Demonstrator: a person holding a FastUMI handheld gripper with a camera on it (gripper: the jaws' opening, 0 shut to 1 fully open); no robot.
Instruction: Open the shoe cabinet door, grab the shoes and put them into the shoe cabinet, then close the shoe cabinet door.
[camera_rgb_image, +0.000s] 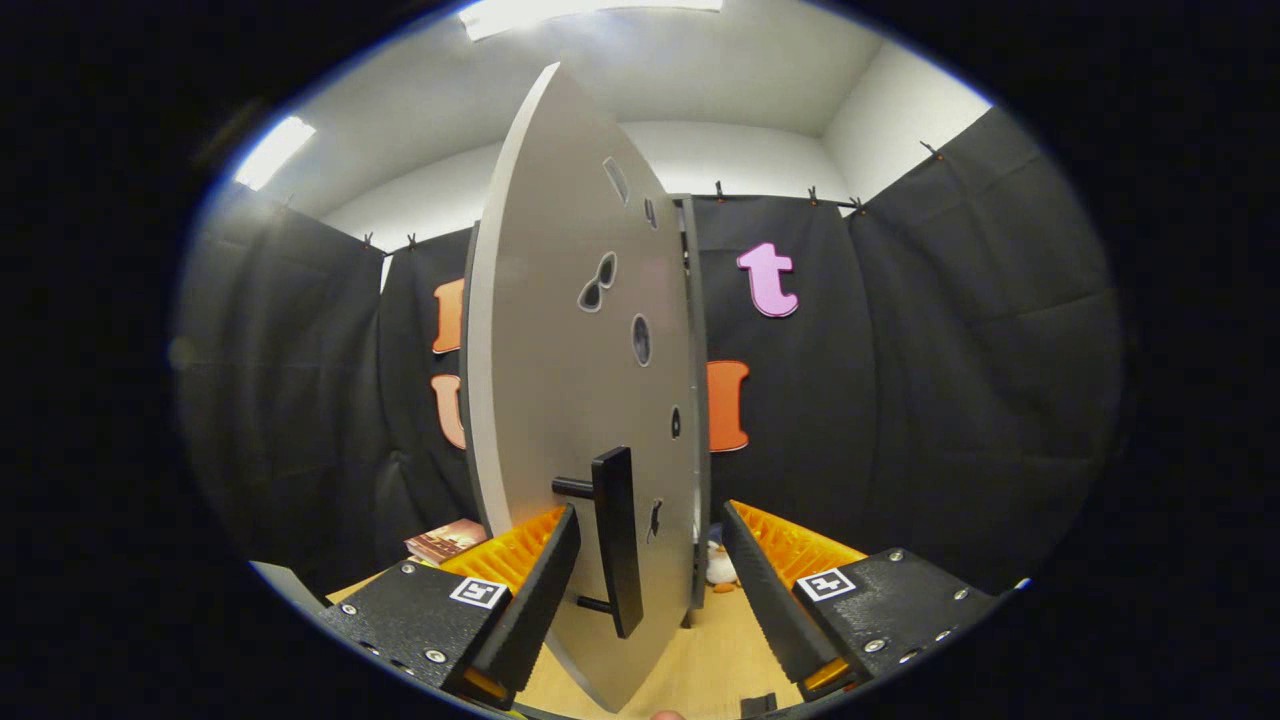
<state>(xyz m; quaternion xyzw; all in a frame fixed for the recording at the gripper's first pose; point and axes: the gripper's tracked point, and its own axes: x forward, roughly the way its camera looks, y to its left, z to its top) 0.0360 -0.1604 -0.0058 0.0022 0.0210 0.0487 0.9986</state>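
The shoe cabinet door (570, 400) is taking up the middle of the gripper view, a tall pale grey panel swung out edge-on toward the camera, so its outer face is showing at a steep slant. It is rising from the wooden floor (700, 660) between the fingers and reaching up toward the white ceiling. Several small dark cut-outs are dotting its face, 1 of them shaped like 2 joined ovals. Behind its far edge, the narrow grey side of the cabinet (692, 400) is standing upright against the black cloth wall.

The gripper (640, 590) is sitting spread wide, clamping nothing: its 2 fingers are straddling the lower part of the door, 1 on each side, with a clear gap between the right finger and the panel. Whether the left finger is touching the door's face I cannot tell.

The black bar handle (615, 540) is standing upright on 2 short posts off the door's face, and it is lying between the fingers, just beside the left one, with neither finger pressing on it.

Beyond the left finger, a small book-like object (447, 540) is lying flat on the floor. Beyond the door's foot, between the fingers, a small white toy with orange parts (718, 568) is sitting on the floor near the cabinet.
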